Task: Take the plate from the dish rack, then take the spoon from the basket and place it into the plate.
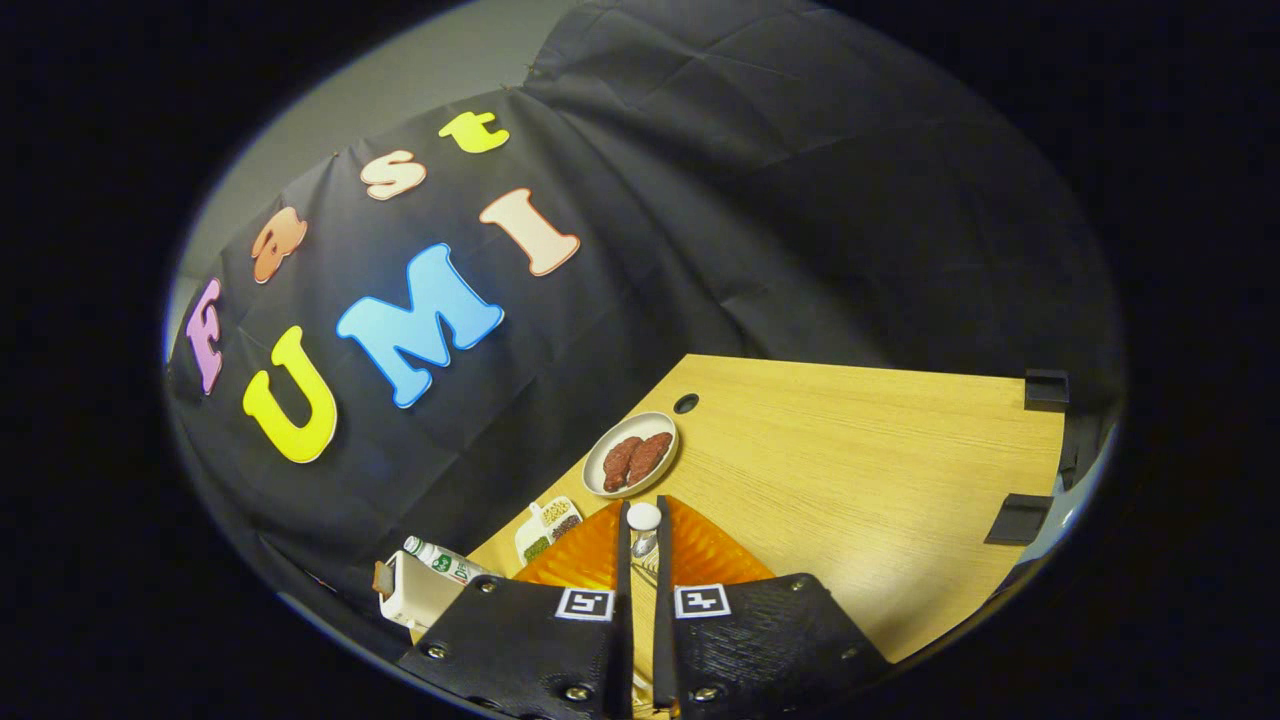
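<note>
Two fingers of the gripper (641,515) pinch the spoon (643,520) above the basket (700,552), near a meat dish (631,453).

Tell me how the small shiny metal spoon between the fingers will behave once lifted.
The spoon looks stiff and light, so it should lift easily. Its shiny metal is probably slippery, and with the gripper pinching one narrow part, it may pivot or slide.

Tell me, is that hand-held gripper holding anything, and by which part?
Yes: the hand-held gripper is shut on a spoon, pinching its handle just below the bowl.
</note>
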Demonstrator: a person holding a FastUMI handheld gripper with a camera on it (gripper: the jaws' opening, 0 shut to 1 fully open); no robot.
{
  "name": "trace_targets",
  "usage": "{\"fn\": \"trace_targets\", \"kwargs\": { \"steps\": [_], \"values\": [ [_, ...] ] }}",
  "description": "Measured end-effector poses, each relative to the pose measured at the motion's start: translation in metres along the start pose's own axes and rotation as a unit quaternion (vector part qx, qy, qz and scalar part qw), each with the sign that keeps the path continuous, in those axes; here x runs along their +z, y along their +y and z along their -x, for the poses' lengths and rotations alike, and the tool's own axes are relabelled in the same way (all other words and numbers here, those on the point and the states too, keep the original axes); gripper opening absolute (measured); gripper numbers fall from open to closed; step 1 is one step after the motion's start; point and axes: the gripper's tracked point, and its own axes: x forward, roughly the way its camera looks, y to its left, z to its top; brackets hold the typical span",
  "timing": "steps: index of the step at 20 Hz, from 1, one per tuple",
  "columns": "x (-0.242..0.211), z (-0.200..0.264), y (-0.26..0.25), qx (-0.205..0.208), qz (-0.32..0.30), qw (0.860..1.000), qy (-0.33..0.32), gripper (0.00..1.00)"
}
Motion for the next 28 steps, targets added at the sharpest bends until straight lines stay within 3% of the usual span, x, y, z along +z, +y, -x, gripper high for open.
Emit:
{"fn": "trace_targets", "kwargs": {
  "steps": [5,9,18,23,28],
  "values": [
    [-0.010,0.040,0.036,0.046,0.056,0.997,0.008,0.08],
    [-0.056,0.082,0.077,0.103,0.106,0.988,0.049,0.08],
    [-0.189,0.202,0.138,0.230,0.185,0.942,0.161,0.08],
    [-0.239,0.237,0.138,0.253,0.224,0.921,0.196,0.08],
    [-0.270,0.231,0.131,0.252,0.252,0.911,0.208,0.08]
  ]
}}
